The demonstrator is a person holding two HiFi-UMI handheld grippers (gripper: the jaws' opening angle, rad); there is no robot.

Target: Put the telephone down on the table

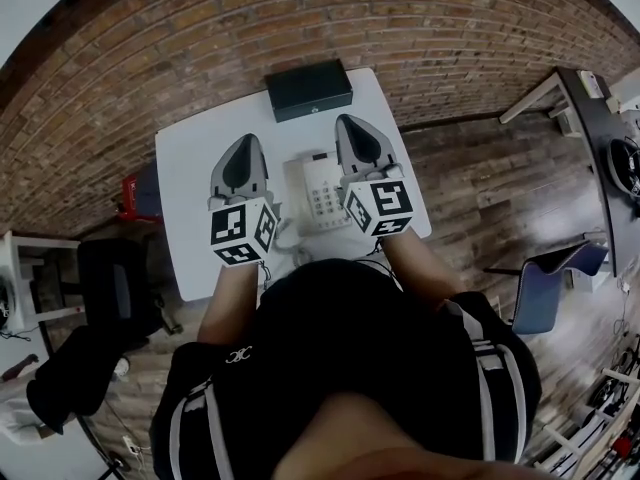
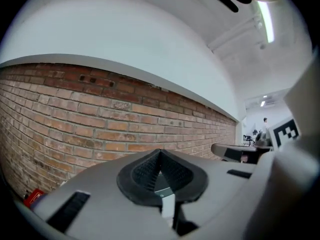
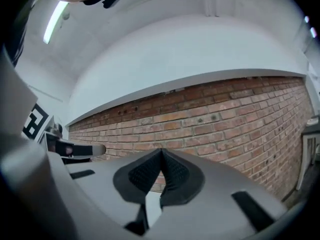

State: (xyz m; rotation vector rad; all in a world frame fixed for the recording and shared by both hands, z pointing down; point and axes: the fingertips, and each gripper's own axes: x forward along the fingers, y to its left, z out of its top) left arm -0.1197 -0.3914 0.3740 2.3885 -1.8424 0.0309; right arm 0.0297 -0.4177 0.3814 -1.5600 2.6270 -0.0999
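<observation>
Left gripper (image 2: 160,155), right gripper (image 3: 161,155): both pinched shut, ribbed black pads tip to tip, nothing held. White push-button telephone (image 1: 322,193) lying flat on smooth white table (image 1: 190,178), between grippers in head view. Black rectangular box (image 1: 308,88) at far edge, rough brick wall (image 1: 200,28) behind.

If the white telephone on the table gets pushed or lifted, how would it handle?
The telephone looks like rigid plastic: probably stiff and fairly light. It lies flat on the table, so it would likely slide, not tip. What looks like its cord may drag.
</observation>
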